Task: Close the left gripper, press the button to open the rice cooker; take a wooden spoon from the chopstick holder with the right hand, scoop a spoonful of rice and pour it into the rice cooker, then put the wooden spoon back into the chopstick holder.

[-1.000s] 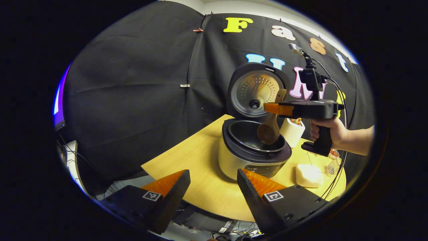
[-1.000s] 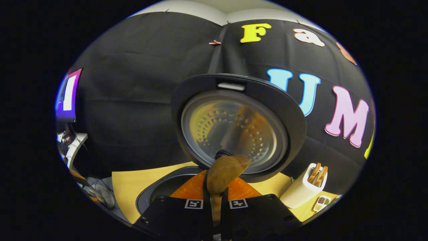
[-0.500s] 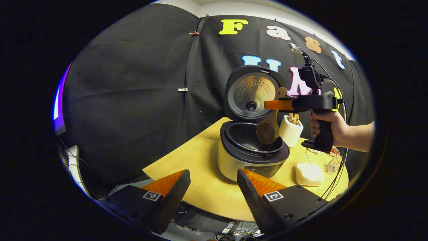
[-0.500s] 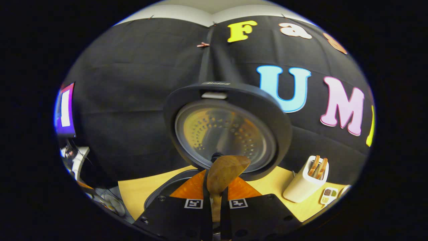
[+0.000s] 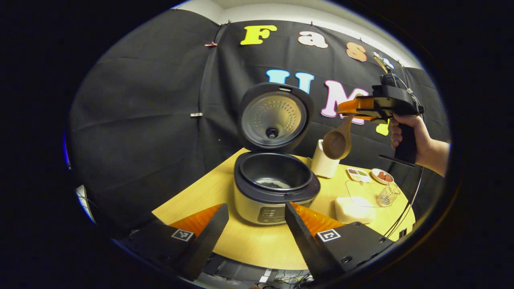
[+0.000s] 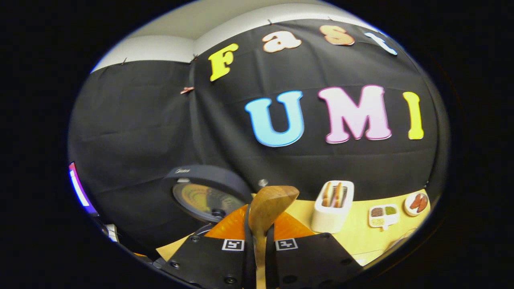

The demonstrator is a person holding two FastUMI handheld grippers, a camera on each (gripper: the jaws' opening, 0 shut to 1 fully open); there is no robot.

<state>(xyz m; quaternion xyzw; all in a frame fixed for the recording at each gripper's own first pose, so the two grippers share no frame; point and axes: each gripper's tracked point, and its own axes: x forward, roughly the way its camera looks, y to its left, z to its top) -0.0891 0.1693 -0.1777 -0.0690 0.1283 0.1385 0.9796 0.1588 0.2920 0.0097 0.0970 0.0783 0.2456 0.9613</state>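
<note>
Left gripper view: right gripper (image 5: 350, 109) pinches the wooden spoon (image 5: 338, 141), bowl hanging above the chopstick holder (image 5: 323, 165), right of the open rice cooker (image 5: 275, 185). Left gripper (image 5: 256, 224) fingers spread apart, near the table (image 5: 249, 241) edge.

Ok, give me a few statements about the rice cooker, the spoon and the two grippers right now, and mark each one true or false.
1. The rice cooker has its lid up. True.
2. The right gripper holds the wooden spoon by its handle. True.
3. The spoon's bowl sits down inside the cooker's pot. False: it hangs in the air to the side of the cooker, in front of the chopstick holder.
4. The left gripper has its jaws shut on the cooker's button. False: the jaws stand apart and hold nothing.
5. The chopstick holder lies on its side. False: it stands upright on the table.
</note>
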